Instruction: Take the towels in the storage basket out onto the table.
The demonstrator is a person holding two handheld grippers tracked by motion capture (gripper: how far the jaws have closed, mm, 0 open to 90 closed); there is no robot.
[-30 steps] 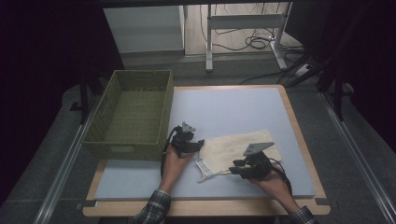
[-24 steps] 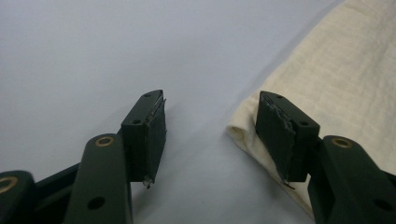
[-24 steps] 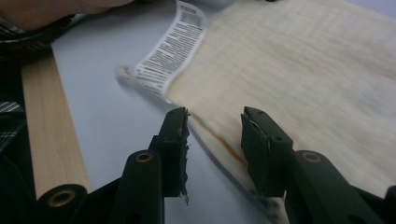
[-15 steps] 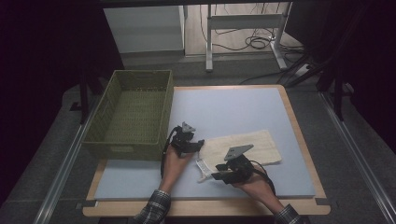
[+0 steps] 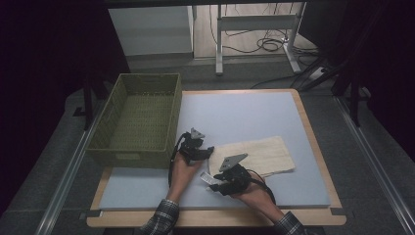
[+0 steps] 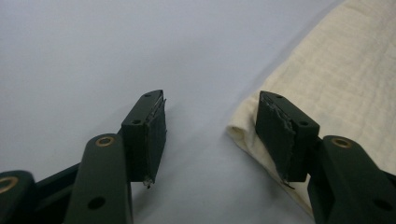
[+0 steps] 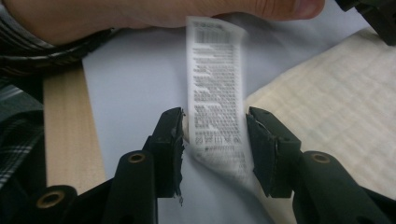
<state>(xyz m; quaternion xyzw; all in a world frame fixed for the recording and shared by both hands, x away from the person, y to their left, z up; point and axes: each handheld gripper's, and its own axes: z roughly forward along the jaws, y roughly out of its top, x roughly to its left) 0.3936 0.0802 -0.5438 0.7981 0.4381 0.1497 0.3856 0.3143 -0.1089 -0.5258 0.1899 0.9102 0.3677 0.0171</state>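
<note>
Your left gripper (image 5: 208, 150) sits centre-low in the high view, just right of the green basket (image 5: 138, 119), at the left corner of the cream cloth (image 5: 257, 155). In the left gripper view its jaws stand apart and nothing is clamped: left pad (image 6: 152, 135) over bare blue table (image 6: 93, 56), right pad (image 6: 280, 135) resting on or just above the folded cloth edge (image 6: 336, 84) — can't tell which. The cloth corner lies beside the right pad, not between the two.

Your right gripper (image 5: 211, 182) is lower centre in the high view, just below the left one, at the near-left edge of the cloth. In the right gripper view the white printed care label (image 7: 215, 100) runs up between the jaws, from lower centre to the top of the frame. Jaws have just been opening; the label is between them, and the pads (image 7: 170, 140) show gaps to it on both sides, so it's released, not pinched. The label is blurred and the print isn't readable.

Your left hand (image 7: 154, 11) crosses the top of the right gripper view, sleeve at upper left. Wooden table rim (image 7: 70, 135) at left of that frame, cloth at right.

The cloth lies flat, right of centre on the blue table in the high view, well clear of the basket. The label sticks out from its lower-left corner.
</note>
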